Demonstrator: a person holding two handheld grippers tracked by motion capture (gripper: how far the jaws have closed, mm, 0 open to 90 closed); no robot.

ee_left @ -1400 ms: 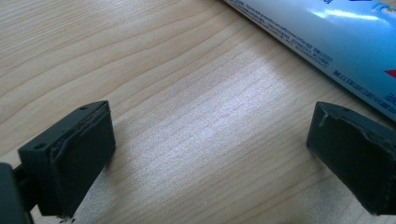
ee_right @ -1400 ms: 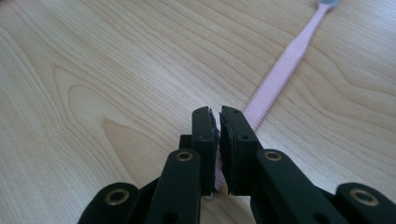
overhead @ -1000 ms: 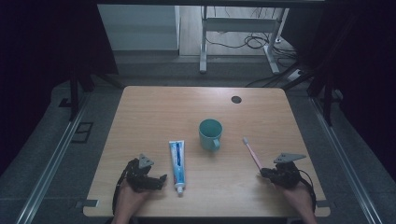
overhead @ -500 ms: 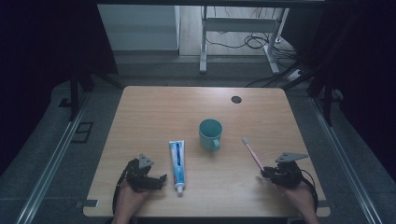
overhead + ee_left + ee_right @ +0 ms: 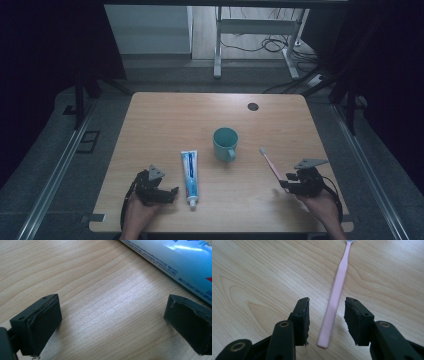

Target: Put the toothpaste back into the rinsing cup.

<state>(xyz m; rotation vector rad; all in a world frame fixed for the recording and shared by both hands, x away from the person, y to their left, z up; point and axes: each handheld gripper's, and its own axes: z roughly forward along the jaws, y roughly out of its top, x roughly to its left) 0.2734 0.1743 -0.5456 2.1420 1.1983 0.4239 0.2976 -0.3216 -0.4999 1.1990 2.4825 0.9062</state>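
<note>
A pink toothbrush (image 5: 336, 293) lies flat on the wooden table (image 5: 165, 120), toward its right near corner, with its bristled head pointing away from the person and its handle end between the jaws of the right gripper (image 5: 326, 312). Those jaws have just been opening; they stand apart on either side of the handle, and neither pad presses on it. In the high view the toothbrush (image 5: 270, 165) runs aslant from the right gripper (image 5: 290, 184) toward a teal mug (image 5: 224, 144) that stands upright near the table's middle. Left of the mug lies a toothpaste tube (image 5: 189, 174), cap toward the near edge. Just beside it rests the left gripper (image 5: 167, 192), released, its jaws wide over bare wood with the tube (image 5: 175, 260) outside them.
</note>
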